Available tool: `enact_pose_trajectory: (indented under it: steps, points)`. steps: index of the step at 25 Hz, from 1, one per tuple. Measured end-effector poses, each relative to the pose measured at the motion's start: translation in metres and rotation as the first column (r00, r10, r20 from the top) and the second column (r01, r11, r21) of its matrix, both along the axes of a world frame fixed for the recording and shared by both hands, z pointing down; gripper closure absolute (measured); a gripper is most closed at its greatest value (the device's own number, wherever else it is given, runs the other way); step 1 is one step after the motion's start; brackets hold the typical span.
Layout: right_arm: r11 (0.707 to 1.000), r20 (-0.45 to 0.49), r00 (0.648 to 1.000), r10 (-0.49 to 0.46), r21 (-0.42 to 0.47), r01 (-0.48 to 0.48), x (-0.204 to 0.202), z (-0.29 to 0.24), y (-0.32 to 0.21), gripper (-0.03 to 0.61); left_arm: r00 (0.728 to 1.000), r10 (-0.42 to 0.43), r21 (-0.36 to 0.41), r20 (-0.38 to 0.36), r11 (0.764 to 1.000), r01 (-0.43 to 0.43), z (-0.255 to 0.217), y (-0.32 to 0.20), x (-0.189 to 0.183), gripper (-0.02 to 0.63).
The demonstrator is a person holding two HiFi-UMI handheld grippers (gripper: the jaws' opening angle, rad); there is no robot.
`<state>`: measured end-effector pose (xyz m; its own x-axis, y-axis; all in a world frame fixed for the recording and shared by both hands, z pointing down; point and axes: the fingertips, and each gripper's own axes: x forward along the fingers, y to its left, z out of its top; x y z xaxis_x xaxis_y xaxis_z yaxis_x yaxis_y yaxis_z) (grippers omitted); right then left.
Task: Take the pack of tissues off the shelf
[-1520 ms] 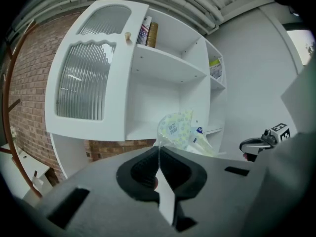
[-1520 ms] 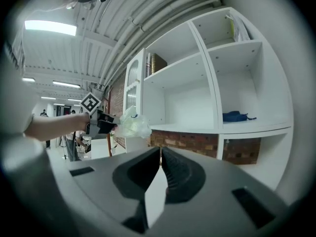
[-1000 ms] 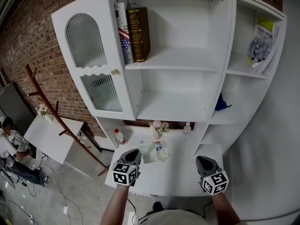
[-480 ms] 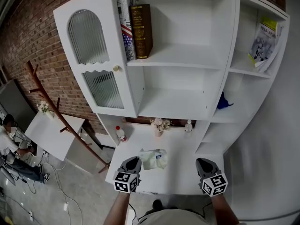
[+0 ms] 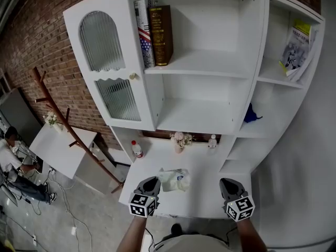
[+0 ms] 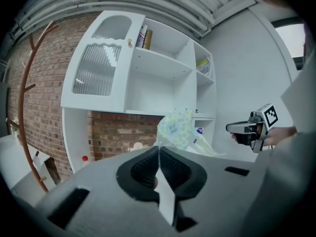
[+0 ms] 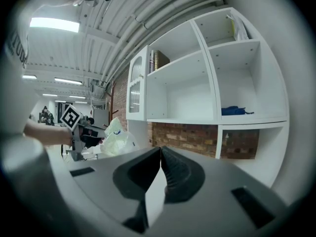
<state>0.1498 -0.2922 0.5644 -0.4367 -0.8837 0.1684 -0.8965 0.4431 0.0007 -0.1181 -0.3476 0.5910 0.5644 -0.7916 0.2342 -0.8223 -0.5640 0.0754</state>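
Note:
The pack of tissues (image 5: 174, 179), pale green and white in crinkled plastic, hangs just over the white desk top (image 5: 202, 196) below the shelves. My left gripper (image 5: 150, 183) is shut on the pack's thin wrapper edge. In the left gripper view the pack (image 6: 177, 127) sticks up from the closed jaws (image 6: 158, 150). My right gripper (image 5: 229, 185) is level beside it at the right, shut with nothing in it (image 7: 161, 150), and a gap lies between it and the pack (image 7: 116, 138).
The white shelf unit (image 5: 202, 70) stands behind, with books (image 5: 157, 33), a glazed door (image 5: 107, 72), a blue cloth (image 5: 251, 114) and a magazine (image 5: 294, 46). A red-capped bottle (image 5: 137, 150), flowers (image 5: 180, 139) and a small bottle (image 5: 212, 140) sit at the desk's back. A wooden coat rack (image 5: 58, 119) stands left.
My left gripper has come down and back toward me with the pack, mostly in the first half second. The right gripper has kept still.

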Motion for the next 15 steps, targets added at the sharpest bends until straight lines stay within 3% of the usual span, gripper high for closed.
enact_pose_trajectory:
  steps: [15]
  points:
    - [0.999, -0.001, 1.000, -0.005, 0.033, 0.005, 0.006, -0.013, -0.002, 0.548, 1.000, 0.022, 0.015, -0.001, 1.000, -0.022, -0.011, -0.004, 0.009, 0.588]
